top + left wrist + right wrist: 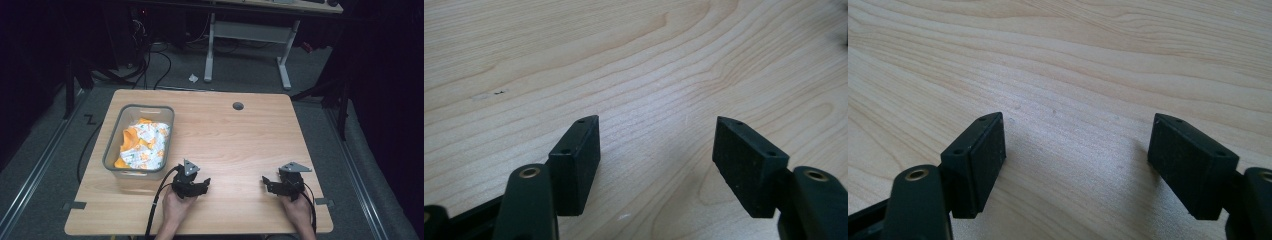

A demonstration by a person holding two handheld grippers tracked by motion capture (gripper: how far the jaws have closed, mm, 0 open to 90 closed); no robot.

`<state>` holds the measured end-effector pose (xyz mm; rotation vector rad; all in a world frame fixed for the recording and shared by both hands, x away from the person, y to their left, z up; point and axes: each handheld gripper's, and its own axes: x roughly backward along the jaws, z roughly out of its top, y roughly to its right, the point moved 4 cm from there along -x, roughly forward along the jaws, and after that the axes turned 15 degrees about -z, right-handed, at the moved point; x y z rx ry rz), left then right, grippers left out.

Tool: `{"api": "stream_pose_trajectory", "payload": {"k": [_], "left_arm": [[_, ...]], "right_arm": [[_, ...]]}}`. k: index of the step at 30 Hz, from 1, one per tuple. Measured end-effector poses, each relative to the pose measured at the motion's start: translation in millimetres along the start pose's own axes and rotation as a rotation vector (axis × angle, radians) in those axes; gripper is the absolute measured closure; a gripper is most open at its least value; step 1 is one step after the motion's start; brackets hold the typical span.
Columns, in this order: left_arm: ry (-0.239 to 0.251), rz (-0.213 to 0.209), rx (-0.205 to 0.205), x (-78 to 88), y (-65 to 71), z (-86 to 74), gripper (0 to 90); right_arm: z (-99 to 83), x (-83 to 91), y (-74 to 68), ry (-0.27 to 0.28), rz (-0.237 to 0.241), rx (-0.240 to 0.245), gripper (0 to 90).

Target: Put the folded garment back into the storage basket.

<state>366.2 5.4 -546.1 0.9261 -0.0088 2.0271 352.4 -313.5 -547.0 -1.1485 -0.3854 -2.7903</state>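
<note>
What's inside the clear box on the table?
Inside the clear bin lies a crumpled orange and white patterned cloth. It covers the bottom, so anything underneath it is hidden.

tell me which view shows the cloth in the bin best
The high view: the orange and white cloth lies bunched in the clear bin at the table's left. Each gripper view looks along its own open jaws at bare wood, so they tell nothing about the cloth.
</note>
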Motion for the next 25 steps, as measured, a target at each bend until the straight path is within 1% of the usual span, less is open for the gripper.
{"api": "stream_pose_trajectory", "payload": {"k": [3,4,8,11,12,13,25], "left_arm": [[-0.006,0.013,-0.01,-1.8,0.4,-0.8,36.1],[-0.008,0.025,-0.028,-3.2,1.1,-1.7,36.1],[0.002,0.034,-0.04,-4.0,1.6,-2.9,36.1],[-0.005,0.058,-0.051,-5.2,2.6,-2.7,36.0],[-0.011,0.068,-0.06,-5.8,3.2,-2.7,35.8],[-0.025,0.079,-0.079,-7.4,5.2,-2.6,34.2],[-0.021,0.082,-0.071,-7.8,5.0,-2.4,32.8]], "right_arm": [[0.0,0.0,0.0,0.0,0.0,0.0,23.5],[0.0,0.0,0.0,0.0,0.0,0.0,23.4],[0.0,0.0,0.0,0.0,0.0,0.0,23.5],[0.0,0.0,0.0,0.0,0.0,0.0,23.5],[0.0,0.0,0.0,0.0,0.0,0.0,23.5],[0.0,0.1,-0.1,0.0,0.0,-0.001,23.5],[-0.1,0.1,0.0,0.0,0.002,0.001,23.5]]}}
